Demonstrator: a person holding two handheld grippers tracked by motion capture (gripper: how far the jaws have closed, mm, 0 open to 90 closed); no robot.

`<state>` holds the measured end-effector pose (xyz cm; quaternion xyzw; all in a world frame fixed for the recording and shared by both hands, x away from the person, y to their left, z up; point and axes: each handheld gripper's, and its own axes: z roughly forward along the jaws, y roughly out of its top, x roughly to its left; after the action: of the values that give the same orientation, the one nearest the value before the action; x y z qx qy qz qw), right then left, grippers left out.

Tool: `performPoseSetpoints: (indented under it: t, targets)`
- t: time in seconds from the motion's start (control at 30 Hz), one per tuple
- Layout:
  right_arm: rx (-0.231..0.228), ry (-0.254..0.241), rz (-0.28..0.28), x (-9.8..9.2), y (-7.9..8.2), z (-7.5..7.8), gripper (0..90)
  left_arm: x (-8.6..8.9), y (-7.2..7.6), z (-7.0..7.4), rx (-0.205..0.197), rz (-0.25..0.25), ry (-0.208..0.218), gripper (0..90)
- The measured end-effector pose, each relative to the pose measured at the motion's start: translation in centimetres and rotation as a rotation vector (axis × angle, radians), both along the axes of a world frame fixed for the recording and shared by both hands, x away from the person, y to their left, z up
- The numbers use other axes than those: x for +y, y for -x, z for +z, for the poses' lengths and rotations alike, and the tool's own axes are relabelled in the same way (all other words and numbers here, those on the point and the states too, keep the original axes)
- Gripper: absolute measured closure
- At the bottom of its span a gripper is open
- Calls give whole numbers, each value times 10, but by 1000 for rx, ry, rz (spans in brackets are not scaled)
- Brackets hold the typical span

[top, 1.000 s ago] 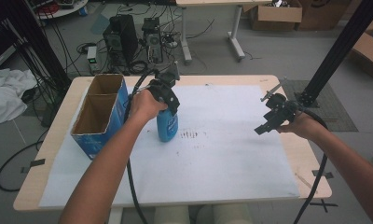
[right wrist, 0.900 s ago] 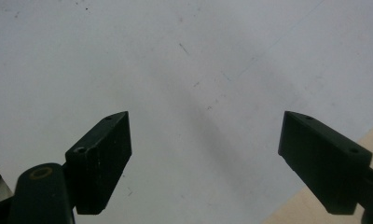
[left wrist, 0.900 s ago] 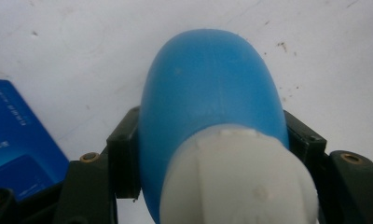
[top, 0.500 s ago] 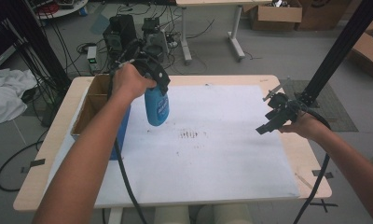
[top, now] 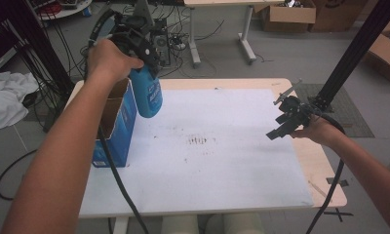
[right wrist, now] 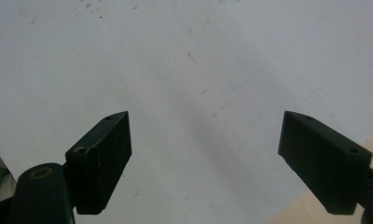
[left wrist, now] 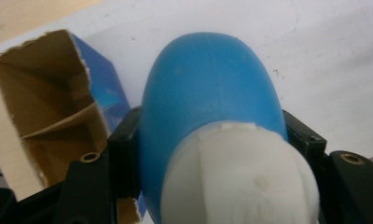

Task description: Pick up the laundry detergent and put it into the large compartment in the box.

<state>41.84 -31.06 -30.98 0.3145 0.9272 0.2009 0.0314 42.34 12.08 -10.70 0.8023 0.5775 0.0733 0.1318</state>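
A blue bottle (top: 148, 95) with a white cap hangs in the air, its bottom pointing down, beside the open blue carton (top: 114, 127). My left gripper (top: 143, 62) is shut on the bottle near its cap end. In the left gripper view the blue bottle (left wrist: 212, 102) sits between both black jaws, with the white cap (left wrist: 240, 177) nearest the camera and the carton (left wrist: 49, 121) and its cardboard divider below at the left. My right gripper (top: 281, 127) hovers over the right side of the white sheet, open. The right gripper (right wrist: 203, 158) has nothing between its jaws.
A white sheet (top: 207, 165) covers the wooden table (top: 324, 180), with small dark stains (top: 199, 140) near its middle. A black cable (top: 117, 180) trails from the left gripper across the sheet's front left. A black post (top: 351, 53) rises at the table's right rear.
My left hand has lifted the blue bottle off the sheet and carried it up and left, to a spot above the carton's right wall. The right gripper has stayed where it was.
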Motion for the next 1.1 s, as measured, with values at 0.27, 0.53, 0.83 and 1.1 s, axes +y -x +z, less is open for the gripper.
performPoseSetpoints:
  t: [0.27,0.53,0.83,1.1]
  targets:
    - [-8,-5,17,2,0,0,172,29,7,24,-23,88,-7,379]
    - [-8,-2,20,4,-1,1,172,59,13,34,-37,175,-10,379]
    - [-9,-6,24,6,-1,2,172,80,16,27,-32,239,-39,379]
    - [-9,-3,20,5,-1,1,172,91,17,8,-15,255,-79,380]
